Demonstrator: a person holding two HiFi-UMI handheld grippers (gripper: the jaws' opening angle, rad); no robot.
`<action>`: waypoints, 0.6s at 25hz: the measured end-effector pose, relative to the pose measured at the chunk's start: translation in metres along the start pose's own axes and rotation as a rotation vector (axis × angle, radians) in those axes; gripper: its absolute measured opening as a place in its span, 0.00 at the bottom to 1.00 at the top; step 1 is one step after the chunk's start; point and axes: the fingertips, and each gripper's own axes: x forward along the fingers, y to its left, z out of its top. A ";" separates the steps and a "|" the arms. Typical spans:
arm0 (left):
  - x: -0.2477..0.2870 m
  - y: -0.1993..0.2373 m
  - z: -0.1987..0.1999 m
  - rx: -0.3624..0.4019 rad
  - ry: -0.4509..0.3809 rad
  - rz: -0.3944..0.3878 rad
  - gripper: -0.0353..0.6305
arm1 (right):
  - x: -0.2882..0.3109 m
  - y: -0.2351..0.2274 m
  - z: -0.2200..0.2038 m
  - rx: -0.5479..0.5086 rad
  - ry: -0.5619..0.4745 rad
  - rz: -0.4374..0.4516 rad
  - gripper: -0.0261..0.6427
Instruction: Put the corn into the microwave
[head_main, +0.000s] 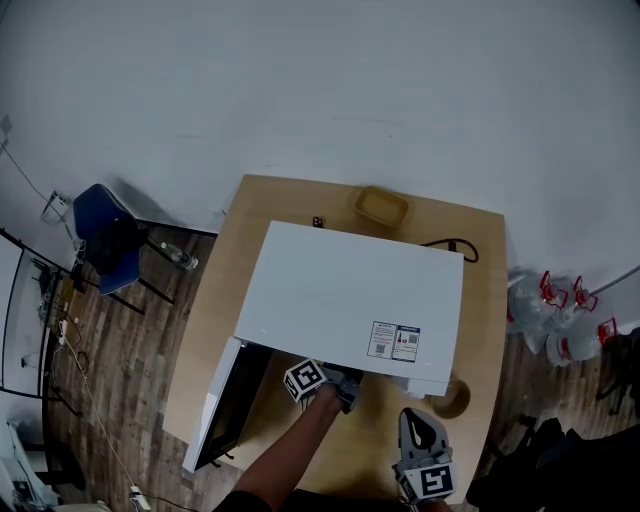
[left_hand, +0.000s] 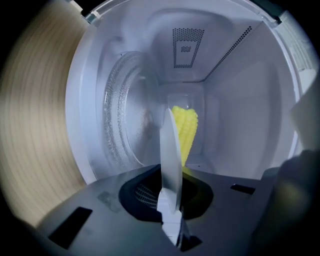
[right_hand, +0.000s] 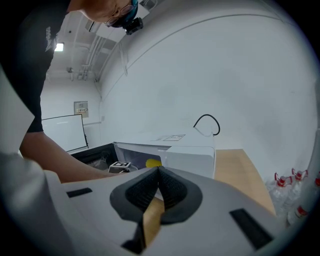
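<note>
Corn is held by fingers of left gripper, center frame, inside microwave; right gripper fingers are closed, empty.

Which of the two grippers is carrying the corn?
The left gripper: its jaws are shut on the yellow corn, reaching into the open microwave. The right gripper is shut on nothing, outside it.

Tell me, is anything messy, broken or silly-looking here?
Nothing stands out. The microwave sits on the table with its door swung open, and the left tool holds the corn inside it. Nothing looks spilled or broken.
</note>
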 end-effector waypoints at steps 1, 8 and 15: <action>0.000 0.001 -0.002 -0.002 0.003 0.014 0.08 | -0.001 0.000 0.001 -0.005 0.000 -0.003 0.13; -0.007 0.012 -0.009 -0.024 -0.021 0.130 0.08 | -0.004 0.002 0.001 0.002 -0.010 -0.010 0.13; -0.011 0.018 -0.012 -0.067 -0.054 0.162 0.08 | -0.012 0.012 0.004 -0.004 -0.022 0.001 0.13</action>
